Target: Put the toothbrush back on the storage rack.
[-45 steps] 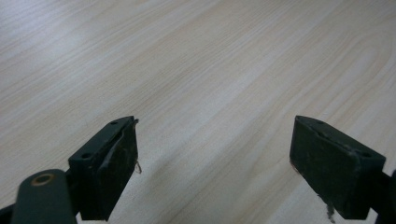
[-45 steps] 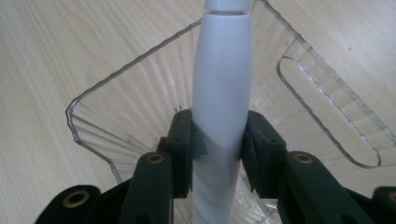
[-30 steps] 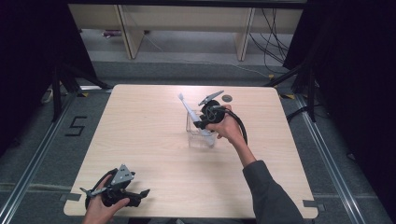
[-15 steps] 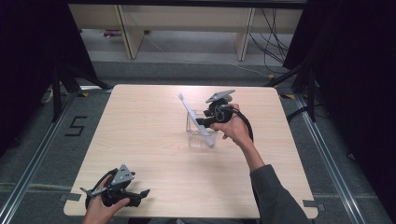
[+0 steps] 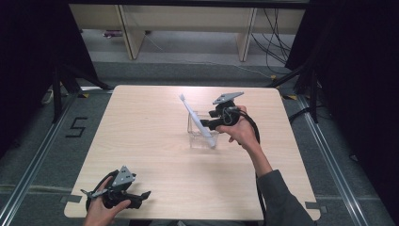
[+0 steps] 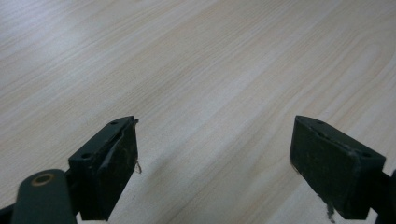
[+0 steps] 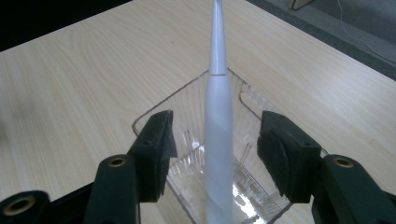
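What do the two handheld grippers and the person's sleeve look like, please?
Both the left gripper and the right gripper are black, each topped by a grey three-cornered plate. Their fingers are blocky black pads. A black cable trails from the right one. The sleeve is grey.

Right gripper view: toothbrush (image 7: 218, 121) head cut off at top edge, handle's lower end at bottom edge between the jaws; clear holder (image 7: 187, 107) near wall hidden.

right gripper (image 7: 214, 154): jaws just been opening, clear of toothbrush (image 7: 218, 140) | toothbrush leaning in clear container (image 7: 187, 102) | table (image 7: 70, 84)
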`<state>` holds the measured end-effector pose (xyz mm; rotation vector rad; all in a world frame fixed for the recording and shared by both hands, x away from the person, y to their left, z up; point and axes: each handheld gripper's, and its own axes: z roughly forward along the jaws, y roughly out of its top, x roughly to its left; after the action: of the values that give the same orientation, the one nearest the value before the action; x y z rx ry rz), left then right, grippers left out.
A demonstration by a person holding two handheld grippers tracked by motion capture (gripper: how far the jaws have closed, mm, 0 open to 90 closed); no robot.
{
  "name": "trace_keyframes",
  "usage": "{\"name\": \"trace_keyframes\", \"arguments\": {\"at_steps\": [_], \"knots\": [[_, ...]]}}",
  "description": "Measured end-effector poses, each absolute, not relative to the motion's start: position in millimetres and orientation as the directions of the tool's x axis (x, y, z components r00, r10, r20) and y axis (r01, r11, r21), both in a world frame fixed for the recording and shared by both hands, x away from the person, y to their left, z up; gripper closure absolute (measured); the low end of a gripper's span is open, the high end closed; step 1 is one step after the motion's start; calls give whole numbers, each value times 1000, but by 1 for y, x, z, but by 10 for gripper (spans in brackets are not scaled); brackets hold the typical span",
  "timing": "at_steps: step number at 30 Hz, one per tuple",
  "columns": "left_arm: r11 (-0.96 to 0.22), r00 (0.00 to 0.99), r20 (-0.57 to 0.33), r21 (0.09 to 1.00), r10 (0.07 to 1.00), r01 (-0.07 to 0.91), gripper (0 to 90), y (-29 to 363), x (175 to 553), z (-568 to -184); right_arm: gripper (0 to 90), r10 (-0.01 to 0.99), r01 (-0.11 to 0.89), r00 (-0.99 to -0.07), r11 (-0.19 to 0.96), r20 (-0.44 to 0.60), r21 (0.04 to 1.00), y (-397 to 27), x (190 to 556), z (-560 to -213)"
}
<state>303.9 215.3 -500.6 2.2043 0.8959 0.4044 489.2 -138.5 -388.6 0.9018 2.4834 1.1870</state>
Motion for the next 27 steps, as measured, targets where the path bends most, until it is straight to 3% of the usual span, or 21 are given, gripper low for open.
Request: {"name": "trace_keyframes", "arguments": {"at_steps": [19,27], "knots": [[-505,709,19,716,705,482,149,215,304,-501,441,638,415,-769,450,41,791,-159,478,-387],[-498,704,18,719,710,484,149,215,304,-501,381,641,409,-766,432,45,804,-164,475,-391]]}}
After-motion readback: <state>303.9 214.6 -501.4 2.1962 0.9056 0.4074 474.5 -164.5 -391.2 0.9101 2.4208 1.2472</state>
